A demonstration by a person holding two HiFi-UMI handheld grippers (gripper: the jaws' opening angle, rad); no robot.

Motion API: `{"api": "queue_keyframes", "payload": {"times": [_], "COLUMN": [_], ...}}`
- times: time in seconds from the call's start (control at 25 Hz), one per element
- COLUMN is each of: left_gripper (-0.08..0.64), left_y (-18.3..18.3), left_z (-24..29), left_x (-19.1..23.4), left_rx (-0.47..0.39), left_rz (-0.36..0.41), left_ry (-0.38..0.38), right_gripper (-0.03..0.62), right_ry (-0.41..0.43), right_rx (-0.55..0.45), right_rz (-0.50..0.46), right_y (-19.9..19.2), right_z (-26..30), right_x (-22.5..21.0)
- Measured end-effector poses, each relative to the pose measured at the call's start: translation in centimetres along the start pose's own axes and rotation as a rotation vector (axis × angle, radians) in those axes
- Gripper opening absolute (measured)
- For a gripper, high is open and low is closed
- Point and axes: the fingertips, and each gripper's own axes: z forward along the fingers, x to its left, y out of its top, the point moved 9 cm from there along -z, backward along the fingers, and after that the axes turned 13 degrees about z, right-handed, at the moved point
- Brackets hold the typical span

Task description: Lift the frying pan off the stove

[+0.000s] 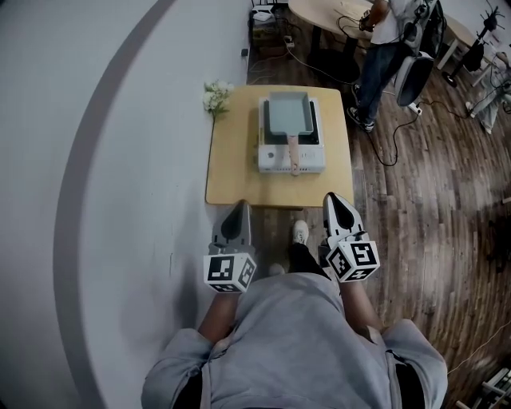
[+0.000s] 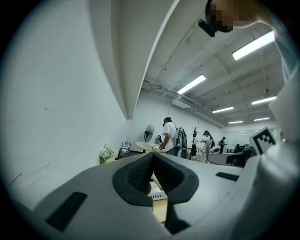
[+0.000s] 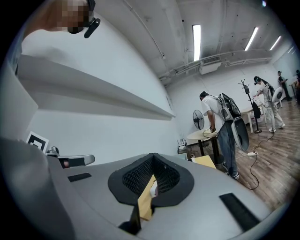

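Observation:
A rectangular grey-green frying pan (image 1: 287, 114) sits on a white portable stove (image 1: 291, 156) on a small wooden table (image 1: 233, 160). Its wooden handle (image 1: 293, 152) points toward me. My left gripper (image 1: 237, 207) and right gripper (image 1: 332, 200) hang side by side just short of the table's near edge, both shut and holding nothing. In the left gripper view the stove (image 2: 155, 188) shows through the notch behind the shut jaws. The right gripper view shows a strip of the table (image 3: 146, 201) through its own notch.
A small bunch of white flowers (image 1: 215, 96) stands at the table's far left corner. A white wall (image 1: 96, 160) runs along the left. A person (image 1: 382, 48) stands behind the table on the wooden floor, among cables, a round table (image 1: 327, 11) and a fan.

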Motion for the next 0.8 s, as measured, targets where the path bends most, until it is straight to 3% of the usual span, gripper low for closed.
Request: {"api": "queue_keyframes", "payload": {"times": [0.36,0.8], "left_gripper": [0.003,0.003], "left_y": [-0.3,-0.1], "left_z": [8.0,18.4], "left_x": [1.3,2.4], "left_rx": [0.028,0.083], "left_rz": [-0.002,-0.029], "left_ry": [-0.036,-0.107], "right_gripper": [-0.002,-0.001], "right_ry": [-0.016,0.026], "right_rx": [0.006,0.08], "right_rz": [0.012,0.026], "right_y": [1.2,3.1], "right_z": [7.1,16.3], "right_x": [-3.9,-7.7]}}
